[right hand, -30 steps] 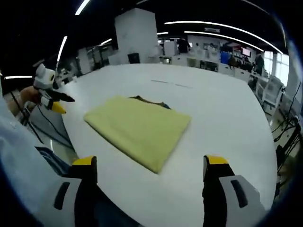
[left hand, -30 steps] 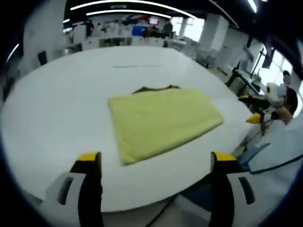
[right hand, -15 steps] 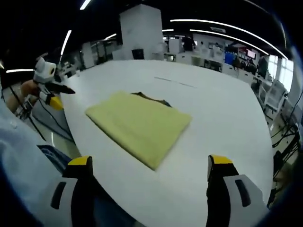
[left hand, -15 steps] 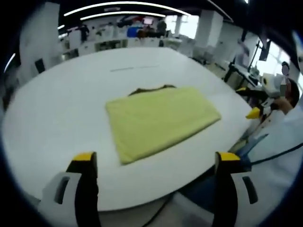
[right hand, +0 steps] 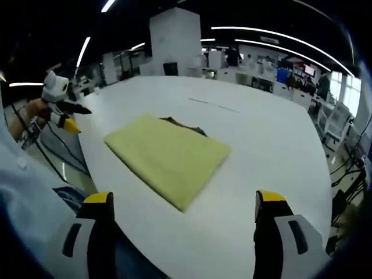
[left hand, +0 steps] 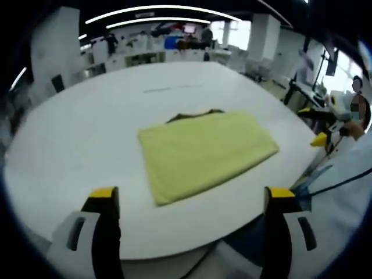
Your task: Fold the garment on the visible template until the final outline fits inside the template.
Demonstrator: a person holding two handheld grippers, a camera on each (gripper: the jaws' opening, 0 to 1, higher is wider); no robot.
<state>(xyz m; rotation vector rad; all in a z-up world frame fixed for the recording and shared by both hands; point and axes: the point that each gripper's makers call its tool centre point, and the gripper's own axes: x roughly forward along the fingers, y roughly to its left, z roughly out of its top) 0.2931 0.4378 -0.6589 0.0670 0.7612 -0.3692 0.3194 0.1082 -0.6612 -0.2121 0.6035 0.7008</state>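
Garment (left hand: pixel 208 152) lies folded into a flat yellow rectangle mid-table (left hand: pixel 75 133), a dark edge peeking from its far side, possibly the template. I'd only check that outline and tidy corners gently. Left gripper (left hand: pixel 193 200) and right gripper (right hand: pixel 183 206) hover back, jaws wide apart, holding nothing.

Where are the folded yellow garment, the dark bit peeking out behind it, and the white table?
yellow garment (left hand: pixel 206 152): left gripper view, middle of cloth.
dark edge (right hand: pixel 183 124): right gripper view, far side strip.
white table (left hand: pixel 75 133): left gripper view, bare top.
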